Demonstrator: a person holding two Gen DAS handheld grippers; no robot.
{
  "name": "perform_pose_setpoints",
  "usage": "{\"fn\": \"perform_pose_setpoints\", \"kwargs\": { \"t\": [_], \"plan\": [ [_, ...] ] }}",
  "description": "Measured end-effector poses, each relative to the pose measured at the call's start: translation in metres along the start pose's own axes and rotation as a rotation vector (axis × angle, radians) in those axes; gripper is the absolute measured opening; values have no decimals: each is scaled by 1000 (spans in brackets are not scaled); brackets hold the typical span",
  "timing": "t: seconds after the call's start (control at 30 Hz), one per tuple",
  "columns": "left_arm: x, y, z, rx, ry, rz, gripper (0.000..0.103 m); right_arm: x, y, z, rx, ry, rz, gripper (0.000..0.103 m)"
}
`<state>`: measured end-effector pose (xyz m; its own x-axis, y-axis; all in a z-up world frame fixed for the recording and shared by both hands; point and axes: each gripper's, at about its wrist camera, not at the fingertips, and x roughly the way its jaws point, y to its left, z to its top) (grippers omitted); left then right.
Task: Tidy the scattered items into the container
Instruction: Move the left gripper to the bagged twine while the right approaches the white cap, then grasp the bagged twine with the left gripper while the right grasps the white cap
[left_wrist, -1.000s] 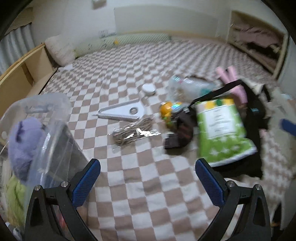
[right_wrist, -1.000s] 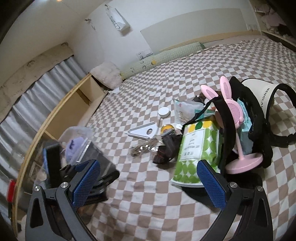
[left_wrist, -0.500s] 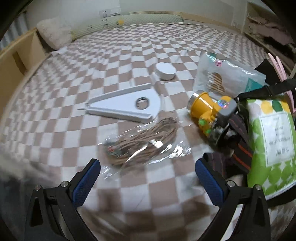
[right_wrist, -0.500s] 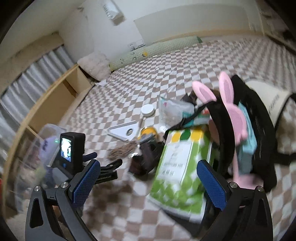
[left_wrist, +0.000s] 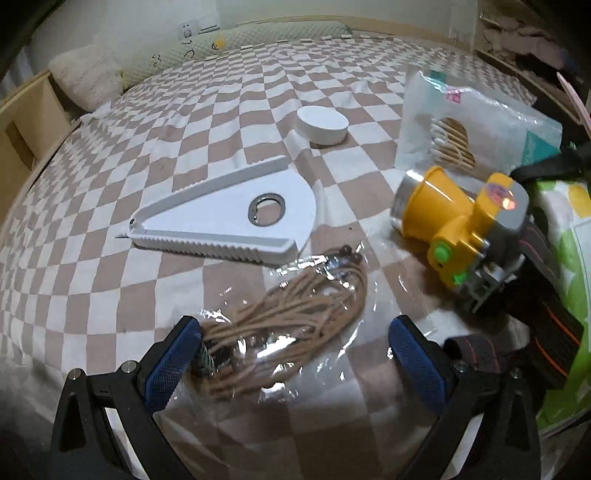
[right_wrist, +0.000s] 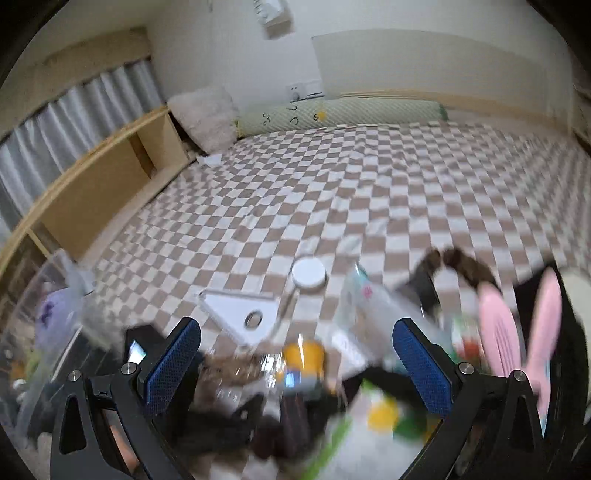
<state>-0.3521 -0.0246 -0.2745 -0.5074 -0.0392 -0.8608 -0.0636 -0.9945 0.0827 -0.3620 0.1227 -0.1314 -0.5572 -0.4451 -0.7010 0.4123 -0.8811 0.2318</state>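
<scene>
My left gripper (left_wrist: 293, 349) is open, its blue pads on either side of a clear bag of brown cord (left_wrist: 291, 321) lying on the checkered bedspread. Beyond it lie a white triangular tool (left_wrist: 229, 225), a white round lid (left_wrist: 323, 123), a bag of cotton swabs (left_wrist: 458, 125) and a yellow headlamp (left_wrist: 458, 225). My right gripper (right_wrist: 295, 363) is open and empty above the blurred headlamp (right_wrist: 304, 360). A clear container (right_wrist: 48, 317) with a purple toy inside stands at the left in the right wrist view.
A green-and-white packet (left_wrist: 569, 258) and black straps (left_wrist: 546, 332) lie at the right. Pink bunny ears (right_wrist: 517, 332) stand at the right. A wooden shelf (right_wrist: 92, 192) runs along the bed's left side. Pillows (right_wrist: 207, 114) lie at the far end.
My left gripper has moved forward and down from beside the container until its pads straddle the cord bag. My right gripper has moved forward and lower over the pile; its view is blurred.
</scene>
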Motion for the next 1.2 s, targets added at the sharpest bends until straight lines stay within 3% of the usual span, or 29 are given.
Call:
{"fn": "perform_pose_setpoints", "kwargs": {
  "t": [0.1, 0.3, 0.5, 0.57, 0.63, 0.9, 0.97, 1.2],
  "plan": [
    [2, 7, 0, -18, -11, -22, 102, 32, 9, 20, -11, 30, 21, 103],
    [5, 14, 0, -39, -45, -59, 89, 89, 18, 39, -18, 155, 74, 103],
    [0, 16, -2, -46, -85, -125, 60, 151, 9, 47, 41, 272, 59, 103],
    [0, 22, 1, -70, -82, -157, 50, 170, 2, 46, 86, 314, 53, 98],
    [0, 27, 2, -92, -85, -177, 46, 185, -4, 42, 125, 349, 35, 80],
    [1, 44, 3, -175, -94, -242, 35, 222, -15, 32, 159, 412, -65, 76],
    [1, 44, 5, -179, -91, -241, 34, 226, -13, 28, 140, 423, -84, 50],
    [-3, 41, 8, -200, -83, -220, 31, 204, -14, 31, 129, 371, -39, 51]
  ]
}}
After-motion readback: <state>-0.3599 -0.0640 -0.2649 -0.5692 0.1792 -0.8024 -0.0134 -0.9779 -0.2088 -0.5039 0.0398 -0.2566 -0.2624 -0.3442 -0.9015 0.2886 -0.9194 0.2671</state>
